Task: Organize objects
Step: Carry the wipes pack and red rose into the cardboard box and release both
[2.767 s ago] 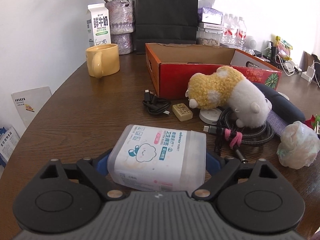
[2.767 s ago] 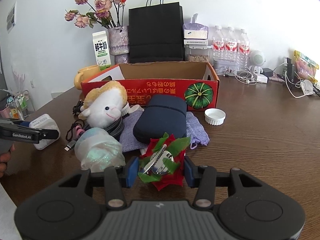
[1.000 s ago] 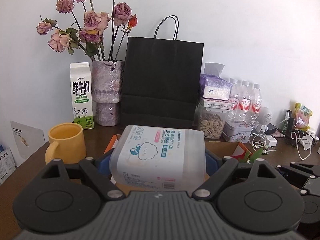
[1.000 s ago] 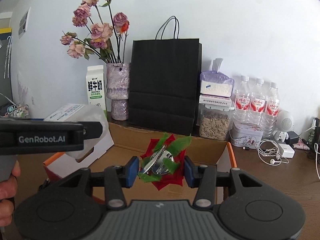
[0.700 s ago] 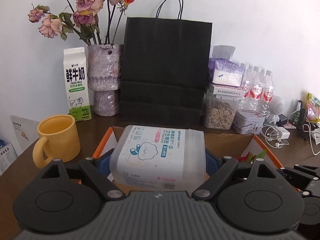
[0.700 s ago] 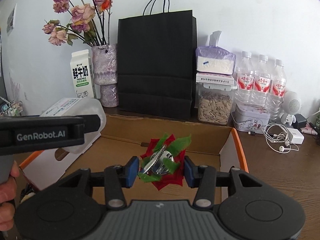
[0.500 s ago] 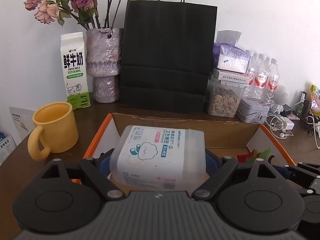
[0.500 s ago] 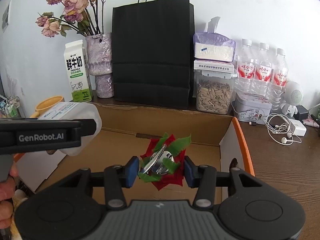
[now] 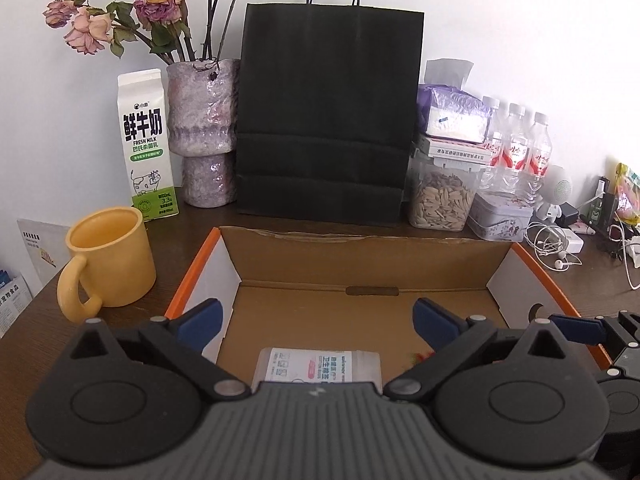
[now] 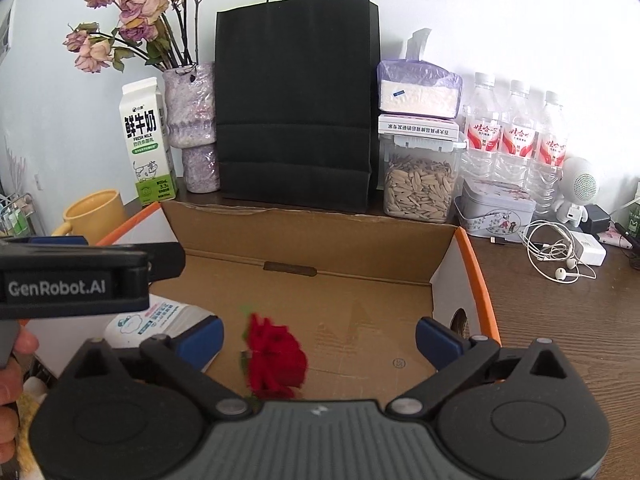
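milk carton (image 9: 146,148): "FRESH MILK", "3.3" | left gripper (image 10: 60,286): "GenRobot.AI" | wipes pack (image 9: 316,366): print too small to read

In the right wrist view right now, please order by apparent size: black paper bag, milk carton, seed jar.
1. black paper bag
2. milk carton
3. seed jar, close to the carton in apparent size; all three stand along the back wall, so nearness hardly skews this.

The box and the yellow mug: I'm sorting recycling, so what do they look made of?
The box looks like corrugated cardboard: matte brown inside, raw top edge, folded flaps, printed orange outside. The mug looks like glazed ceramic, thick-walled with a soft sheen, though matte plastic can't be ruled out.
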A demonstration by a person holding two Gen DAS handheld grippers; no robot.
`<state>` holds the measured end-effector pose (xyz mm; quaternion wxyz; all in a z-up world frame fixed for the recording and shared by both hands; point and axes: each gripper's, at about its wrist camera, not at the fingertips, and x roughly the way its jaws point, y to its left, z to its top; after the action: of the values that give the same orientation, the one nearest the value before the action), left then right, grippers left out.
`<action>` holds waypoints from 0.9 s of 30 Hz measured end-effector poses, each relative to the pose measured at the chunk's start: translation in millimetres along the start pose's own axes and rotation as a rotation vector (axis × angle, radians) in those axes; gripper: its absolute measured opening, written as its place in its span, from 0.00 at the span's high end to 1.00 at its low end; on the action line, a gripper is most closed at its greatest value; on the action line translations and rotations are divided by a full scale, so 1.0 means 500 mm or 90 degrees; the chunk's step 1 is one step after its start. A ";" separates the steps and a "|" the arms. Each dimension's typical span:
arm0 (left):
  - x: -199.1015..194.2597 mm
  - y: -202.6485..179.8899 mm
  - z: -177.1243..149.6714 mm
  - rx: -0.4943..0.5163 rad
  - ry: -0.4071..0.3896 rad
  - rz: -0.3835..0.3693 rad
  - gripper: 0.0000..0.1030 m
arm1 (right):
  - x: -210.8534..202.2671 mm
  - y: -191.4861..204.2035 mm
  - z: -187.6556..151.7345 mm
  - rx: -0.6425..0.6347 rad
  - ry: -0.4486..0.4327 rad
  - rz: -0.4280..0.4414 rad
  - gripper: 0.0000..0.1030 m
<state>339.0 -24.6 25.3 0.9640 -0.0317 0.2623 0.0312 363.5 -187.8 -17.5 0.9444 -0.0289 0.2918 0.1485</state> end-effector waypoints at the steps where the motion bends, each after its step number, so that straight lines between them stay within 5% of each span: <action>1: 0.000 0.001 0.000 -0.001 0.000 0.000 0.00 | 0.000 0.000 0.000 0.000 0.000 0.000 0.00; 27: -0.161 0.015 -0.022 -0.005 -0.056 -0.008 0.00 | -0.147 0.037 -0.030 -0.025 -0.060 -0.015 0.00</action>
<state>263.4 -21.3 56.2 0.9747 -0.0355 0.2191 0.0276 292.4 -191.6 11.9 0.9581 -0.0441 0.2435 0.1442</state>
